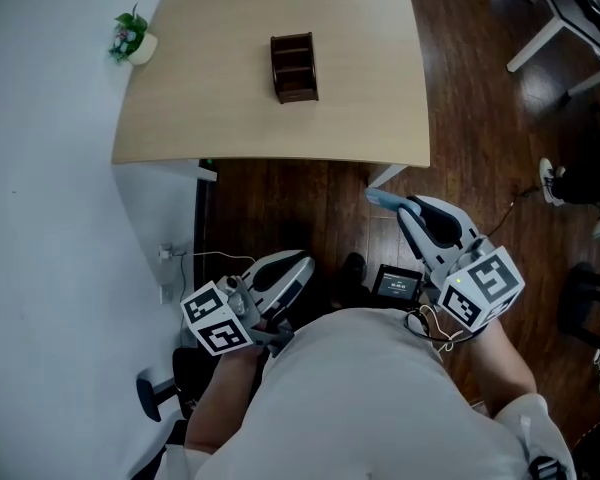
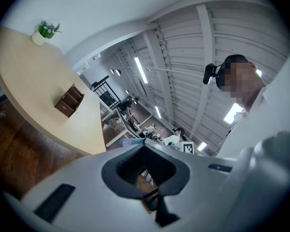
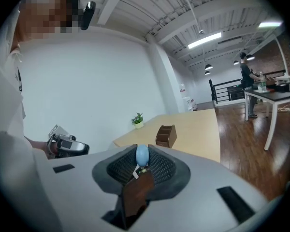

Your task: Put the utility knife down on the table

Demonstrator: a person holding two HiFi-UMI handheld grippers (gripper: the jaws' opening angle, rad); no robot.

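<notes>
- The knife (image 3: 142,154) was clamped between the pads of my right gripper (image 3: 142,161); only its light-blue end showed above them.
- In the head view the knife (image 1: 384,199) projected from the jaw tips over the floor (image 1: 300,208), near the table's right front corner. It did not touch the table.
- My right gripper (image 1: 408,211) was closed on the knife and pointed toward the table, angled slightly downward.
- My left gripper (image 1: 298,264) was held low at my left side, over the floor and apart from the right gripper.
- In the left gripper view, the pads of my left gripper (image 2: 144,151) met at the tips with nothing between them: closed and empty.
- The table (image 1: 230,118) had a light wood top with a curved front edge.
- A dark brown holder (image 1: 293,67) stood upright near the table's centre; it also showed in the right gripper view (image 3: 166,136).
- A small potted plant (image 1: 132,36) stood at the far left corner, well apart from the holder.
- A white wall ran along the table's left side.
- A person (image 3: 246,88) stood at another desk in the background of the right gripper view.
</notes>
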